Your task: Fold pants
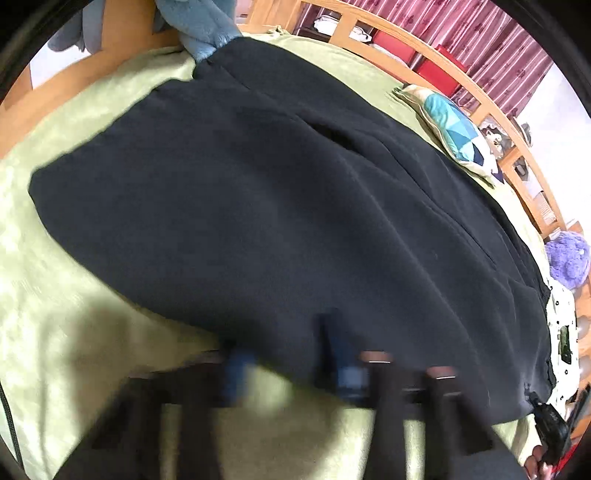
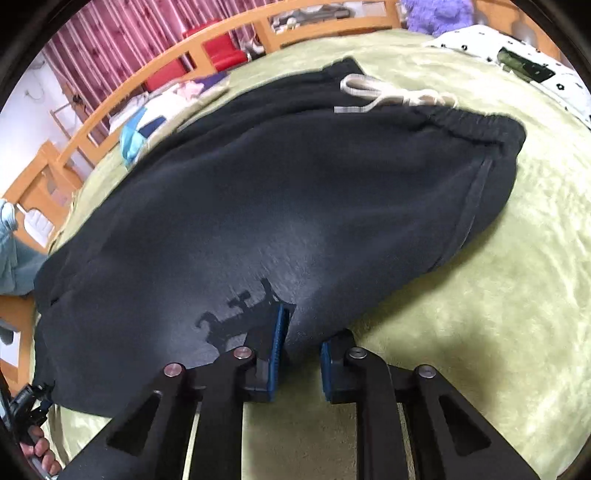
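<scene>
Black fleece pants (image 1: 295, 184) lie flat across a green blanket, folded lengthwise. Their elastic waistband (image 2: 461, 122) and pale drawstring (image 2: 376, 94) are at the far right in the right wrist view. My left gripper (image 1: 290, 365) is blurred at the pants' near edge, with the black hem filling the space between its blue pads. My right gripper (image 2: 303, 350) is at the same near edge closer to the waist. Its jaws stand narrow, pinching a bulge of the pants (image 2: 258, 203). The left gripper (image 2: 29, 413), held by a person's hand, also shows at the lower left.
The green blanket (image 2: 480, 314) covers a bed inside a wooden rail (image 1: 461, 77). A blue patterned cushion (image 1: 454, 125) lies beyond the pants. A purple plush toy (image 1: 569, 262), a white patterned cloth (image 2: 517, 59) and a blue-grey garment (image 1: 207, 26) lie around the edges.
</scene>
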Demonstrator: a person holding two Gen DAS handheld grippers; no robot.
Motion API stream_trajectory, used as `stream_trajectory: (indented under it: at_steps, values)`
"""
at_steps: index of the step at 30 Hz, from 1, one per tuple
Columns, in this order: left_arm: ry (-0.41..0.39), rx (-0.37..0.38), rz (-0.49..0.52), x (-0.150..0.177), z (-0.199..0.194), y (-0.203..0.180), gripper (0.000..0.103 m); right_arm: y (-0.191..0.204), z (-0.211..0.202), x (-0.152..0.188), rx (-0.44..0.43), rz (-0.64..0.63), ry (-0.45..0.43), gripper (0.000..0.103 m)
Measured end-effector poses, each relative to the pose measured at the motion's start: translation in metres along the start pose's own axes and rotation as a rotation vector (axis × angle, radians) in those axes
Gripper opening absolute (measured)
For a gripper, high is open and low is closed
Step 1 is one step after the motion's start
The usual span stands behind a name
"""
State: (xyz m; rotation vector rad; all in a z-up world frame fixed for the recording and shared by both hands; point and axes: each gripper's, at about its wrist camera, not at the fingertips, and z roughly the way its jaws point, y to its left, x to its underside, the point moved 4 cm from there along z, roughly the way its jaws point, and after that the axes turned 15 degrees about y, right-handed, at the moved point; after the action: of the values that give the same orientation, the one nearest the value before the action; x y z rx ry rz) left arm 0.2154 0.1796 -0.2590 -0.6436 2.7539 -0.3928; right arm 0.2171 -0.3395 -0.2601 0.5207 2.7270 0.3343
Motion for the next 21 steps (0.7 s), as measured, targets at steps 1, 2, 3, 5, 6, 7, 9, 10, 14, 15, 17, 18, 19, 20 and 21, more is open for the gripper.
stream_trajectory:
  at_steps: [1,2,3,5,6,7,9,10,14,15,17,18,19,20,21]
  values:
    - [-0.01,0.03,0.008,-0.005,-0.007,0.001,0.014,0.003,-0.005,-0.002,-0.007,-0.005,-0.013,0.014]
    - [-0.025,0.053,0.012,-0.007,-0.015,0.001,0.012,0.006,-0.012,-0.003,-0.008,-0.014,-0.025,0.013]
    - [-0.043,0.066,0.015,-0.01,-0.023,0.0,0.011,0.009,-0.018,-0.004,-0.012,-0.02,-0.038,0.013]
    - [-0.096,0.065,0.041,-0.015,-0.044,-0.006,0.01,0.014,-0.035,-0.007,-0.031,-0.031,-0.067,0.012]
    - [-0.119,0.057,0.065,-0.018,-0.054,-0.012,0.01,0.017,-0.042,-0.009,-0.039,-0.036,-0.074,0.012]
    - [-0.133,0.049,0.085,-0.022,-0.062,-0.016,0.01,0.02,-0.049,-0.014,-0.046,-0.044,-0.087,0.012]
    - [-0.171,0.055,0.102,-0.031,-0.08,-0.023,0.01,0.028,-0.065,-0.024,-0.06,-0.064,-0.117,0.012]
    - [-0.187,0.056,0.112,-0.036,-0.087,-0.027,0.01,0.033,-0.072,-0.031,-0.062,-0.079,-0.129,0.012]
    - [-0.257,0.042,0.15,-0.066,-0.112,-0.048,0.01,0.05,-0.1,-0.059,-0.068,-0.122,-0.175,0.012]
    - [-0.268,0.036,0.16,-0.071,-0.117,-0.054,0.01,0.054,-0.104,-0.067,-0.064,-0.129,-0.178,0.012]
    - [-0.3,0.028,0.179,-0.089,-0.123,-0.068,0.01,0.063,-0.109,-0.085,-0.053,-0.138,-0.185,0.011]
    - [-0.313,0.022,0.186,-0.098,-0.125,-0.073,0.01,0.068,-0.11,-0.096,-0.053,-0.139,-0.192,0.011]
    - [-0.33,0.012,0.195,-0.11,-0.127,-0.08,0.01,0.073,-0.112,-0.106,-0.053,-0.144,-0.2,0.011]
    - [-0.34,0.005,0.199,-0.114,-0.127,-0.085,0.01,0.079,-0.112,-0.117,-0.049,-0.153,-0.207,0.011]
    - [-0.351,-0.006,0.202,-0.125,-0.125,-0.092,0.01,0.082,-0.112,-0.126,-0.047,-0.159,-0.212,0.011]
